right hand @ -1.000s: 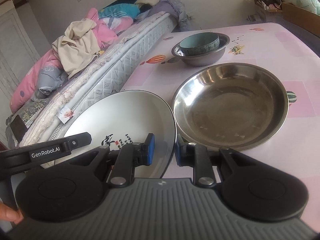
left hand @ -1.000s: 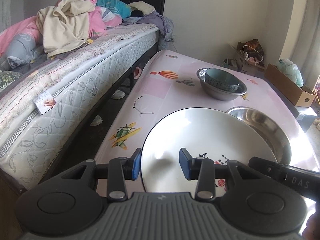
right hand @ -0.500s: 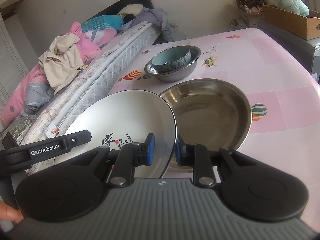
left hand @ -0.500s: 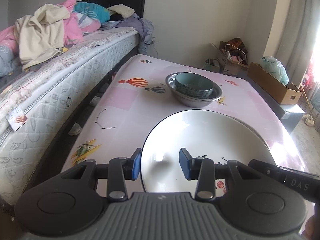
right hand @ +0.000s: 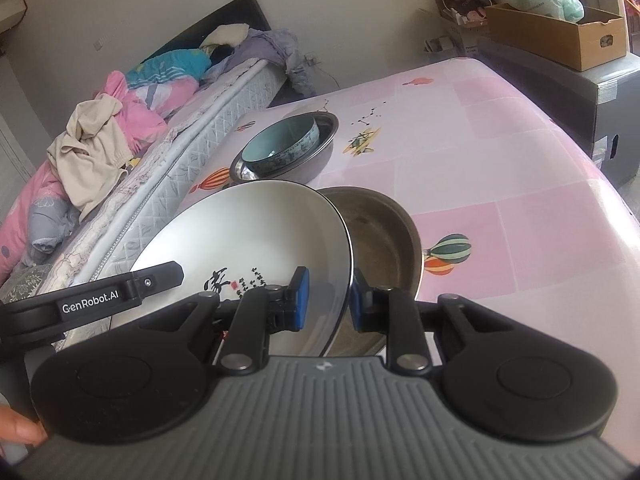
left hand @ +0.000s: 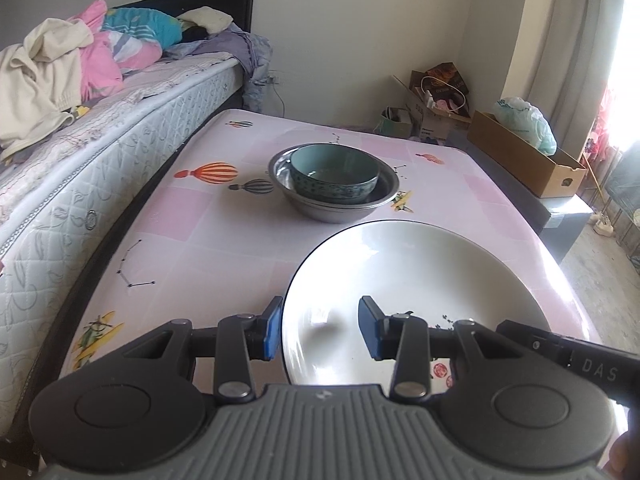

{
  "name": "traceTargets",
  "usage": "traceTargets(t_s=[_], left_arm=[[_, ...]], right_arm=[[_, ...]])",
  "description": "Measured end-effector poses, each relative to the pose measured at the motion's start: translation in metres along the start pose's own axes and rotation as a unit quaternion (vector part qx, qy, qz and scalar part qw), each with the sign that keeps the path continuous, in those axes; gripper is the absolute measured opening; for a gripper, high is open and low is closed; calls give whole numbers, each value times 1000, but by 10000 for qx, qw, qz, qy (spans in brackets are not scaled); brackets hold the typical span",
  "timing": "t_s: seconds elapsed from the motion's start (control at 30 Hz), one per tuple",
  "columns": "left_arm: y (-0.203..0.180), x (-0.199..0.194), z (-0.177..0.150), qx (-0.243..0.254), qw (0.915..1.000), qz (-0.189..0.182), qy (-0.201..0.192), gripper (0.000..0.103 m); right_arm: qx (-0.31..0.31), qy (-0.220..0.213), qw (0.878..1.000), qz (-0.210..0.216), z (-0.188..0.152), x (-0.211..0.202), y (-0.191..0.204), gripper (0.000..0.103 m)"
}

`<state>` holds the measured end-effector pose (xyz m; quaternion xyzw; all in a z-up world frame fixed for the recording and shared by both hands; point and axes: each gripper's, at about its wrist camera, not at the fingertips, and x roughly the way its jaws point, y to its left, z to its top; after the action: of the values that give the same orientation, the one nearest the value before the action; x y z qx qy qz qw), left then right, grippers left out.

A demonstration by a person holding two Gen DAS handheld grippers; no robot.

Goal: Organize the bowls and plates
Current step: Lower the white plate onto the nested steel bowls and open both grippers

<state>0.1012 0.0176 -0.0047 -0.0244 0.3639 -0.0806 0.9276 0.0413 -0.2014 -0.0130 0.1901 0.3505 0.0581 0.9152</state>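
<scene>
Plainly, both grippers carry the white plate (right hand: 256, 236) above the table (right hand: 520, 160): the right gripper (right hand: 326, 300) is clenched on its right rim, the left gripper (left hand: 318, 328) straddles its left rim. The plate hangs tilted over the steel pan (right hand: 384, 240) near the table's front edge. Tilted so, it could slide from the pads and knock the pan or the teal bowl (left hand: 334, 172) in its steel basin (left hand: 334, 204) mid-table.

The white plate (right hand: 256, 236), gripped at opposite rims by both grippers, is carried across the pink table (right hand: 500, 152) from beside the steel pan (right hand: 380, 236) to above it, so that much of the pan is now covered by the plate.
</scene>
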Motion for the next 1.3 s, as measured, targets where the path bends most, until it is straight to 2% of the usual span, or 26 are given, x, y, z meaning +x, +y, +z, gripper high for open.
traceTargets(t_s=[0.37,0.67,0.7,0.73,0.8,0.9,1.03,1.3], left_arm=[[-14,31,1,61,9997,-54,228,40],[-17,46,0,195,9992,61,339,39],[-17,47,0,204,9992,28,343,35],[-18,45,1,212,9990,-245,293,24],[-26,43,3,326,9984,-399,243,23],[-40,42,3,669,9975,-230,88,29],[-38,40,2,644,9977,-220,54,36],[-17,21,-2,566,9981,113,-195,53]], right_arm=[[119,72,9998,-141,11,20,-25,21],[110,113,9997,-165,12,35,-33,21],[86,102,9998,-173,12,36,-32,21],[66,112,9997,-188,13,38,-31,21],[65,126,9998,-141,14,41,-31,21],[14,207,9997,-118,14,46,-29,21],[-104,142,9997,-161,13,48,-26,21],[-182,173,9994,-236,15,48,-23,21]])
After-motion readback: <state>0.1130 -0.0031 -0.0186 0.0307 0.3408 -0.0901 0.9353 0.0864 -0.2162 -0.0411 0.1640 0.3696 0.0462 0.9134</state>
